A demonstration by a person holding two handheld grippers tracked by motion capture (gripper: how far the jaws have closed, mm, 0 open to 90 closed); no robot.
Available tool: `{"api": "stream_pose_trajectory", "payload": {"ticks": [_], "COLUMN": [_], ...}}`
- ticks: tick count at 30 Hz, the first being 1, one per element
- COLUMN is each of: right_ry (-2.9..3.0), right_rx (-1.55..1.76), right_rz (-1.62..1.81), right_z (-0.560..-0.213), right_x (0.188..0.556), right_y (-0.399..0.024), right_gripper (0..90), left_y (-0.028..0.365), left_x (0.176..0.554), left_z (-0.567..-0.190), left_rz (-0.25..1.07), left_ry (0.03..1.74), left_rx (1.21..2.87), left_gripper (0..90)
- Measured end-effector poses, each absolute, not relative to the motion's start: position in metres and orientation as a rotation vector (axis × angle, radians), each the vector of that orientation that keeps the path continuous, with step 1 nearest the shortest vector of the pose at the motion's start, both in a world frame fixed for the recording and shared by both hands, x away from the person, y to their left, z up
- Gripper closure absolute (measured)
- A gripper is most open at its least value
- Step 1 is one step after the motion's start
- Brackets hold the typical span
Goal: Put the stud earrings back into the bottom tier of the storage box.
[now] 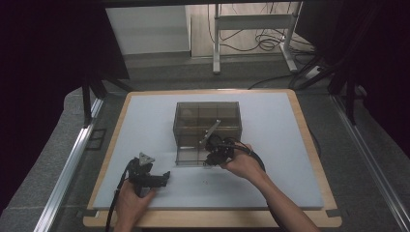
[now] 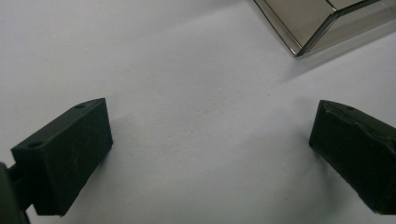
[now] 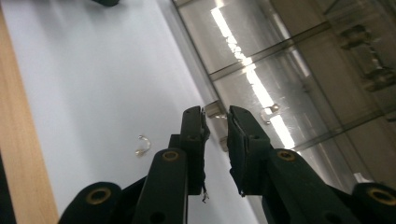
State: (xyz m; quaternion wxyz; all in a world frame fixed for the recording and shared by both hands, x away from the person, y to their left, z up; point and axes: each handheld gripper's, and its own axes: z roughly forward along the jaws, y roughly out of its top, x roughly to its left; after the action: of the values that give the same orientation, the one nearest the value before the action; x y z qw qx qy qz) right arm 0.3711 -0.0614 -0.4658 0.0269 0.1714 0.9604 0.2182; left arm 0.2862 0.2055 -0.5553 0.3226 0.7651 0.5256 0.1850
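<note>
The left gripper [image 1: 167, 177] rested wide open on the white mat [image 1: 145, 125], well short of the smoky clear box [image 1: 208, 133]. The right gripper [image 3: 217, 122] (the nearer one) stood at the box's near wall, jaws narrowly parted, nothing visibly clamped.

No legible text, label, brand, number or sign is found on the box [image 1: 207, 126], the mat [image 1: 145, 125] or either gripper. Markings, if any, are too small or blurred to be read.
</note>
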Motion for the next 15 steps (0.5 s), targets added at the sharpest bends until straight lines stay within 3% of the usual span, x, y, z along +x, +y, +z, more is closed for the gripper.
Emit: {"api": "stream_pose_trajectory", "payload": {"ticks": [15], "right_ry": [3.029], "right_rx": [0.460], "right_rz": [0.631], "right_z": [-0.481], "right_x": [0.348], "right_y": [-0.059], "right_gripper": [73.3], "left_y": [0.206], "left_x": [0.286], "left_z": [-0.555], "left_rz": [0.485], "left_ry": [1.380], "left_rx": [2.011], "left_gripper": [0.0]}}
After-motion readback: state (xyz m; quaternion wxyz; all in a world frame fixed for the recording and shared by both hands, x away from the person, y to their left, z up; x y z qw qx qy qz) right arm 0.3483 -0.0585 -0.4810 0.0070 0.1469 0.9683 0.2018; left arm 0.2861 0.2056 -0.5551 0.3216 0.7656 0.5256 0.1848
